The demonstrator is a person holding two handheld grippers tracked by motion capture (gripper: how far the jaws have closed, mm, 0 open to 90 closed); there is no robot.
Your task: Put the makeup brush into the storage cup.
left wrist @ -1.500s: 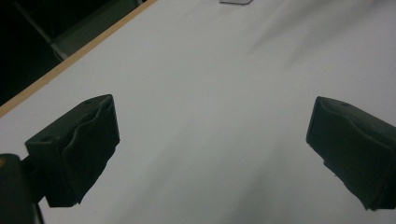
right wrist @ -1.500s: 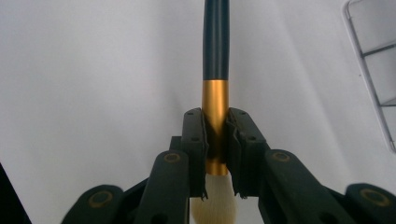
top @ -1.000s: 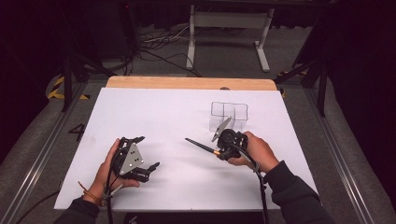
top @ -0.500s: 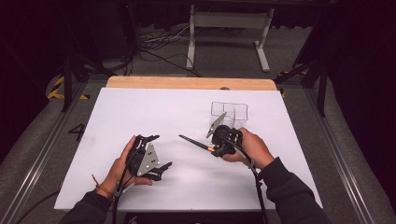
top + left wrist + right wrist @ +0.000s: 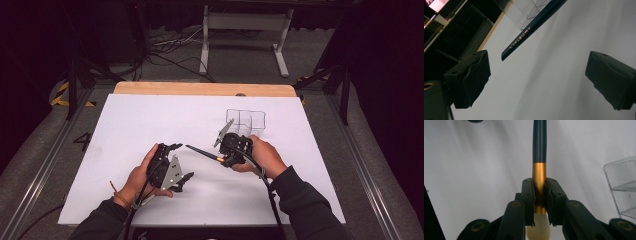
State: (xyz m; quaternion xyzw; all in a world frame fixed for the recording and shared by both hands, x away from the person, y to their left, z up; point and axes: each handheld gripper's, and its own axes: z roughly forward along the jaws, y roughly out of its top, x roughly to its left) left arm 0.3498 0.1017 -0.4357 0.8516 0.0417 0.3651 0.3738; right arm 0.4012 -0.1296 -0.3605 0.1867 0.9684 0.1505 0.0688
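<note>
Right hand-held gripper [image 5: 231,150]: closed on the brush, both pads pressing on the gold ferrule; seen near the middle of the desk in the high view.
Brush [image 5: 539,147]: makeup brush with dark handle, gold ferrule and pale bristles; held above the desk, handle pointing toward the left hand-held gripper, bristles back between the arms of the right one.
Brush in high view [image 5: 200,151]: thin dark handle slanting out from the right hand-held gripper, its tip near the left one but apart from it.
Brush in left gripper view [image 5: 531,30]: handle end with small gold lettering, ahead of the 2 jaws and nearer to one of them, not between them.
Left hand-held gripper [image 5: 173,165]: open wide, nothing between the pads, holding nothing; low over the desk, turned toward the brush.
Left hand [image 5: 142,175]: around the body of its hand-held gripper, thin band on the wrist.
Right hand [image 5: 262,157]: around its hand-held gripper, dark sleeve behind.
Clear organizer [image 5: 245,121]: transparent box with compartments, standing on the desk just beyond the right hand-held gripper.
Desk [image 5: 150,120]: white top, wooden strip along the far edge.
</note>
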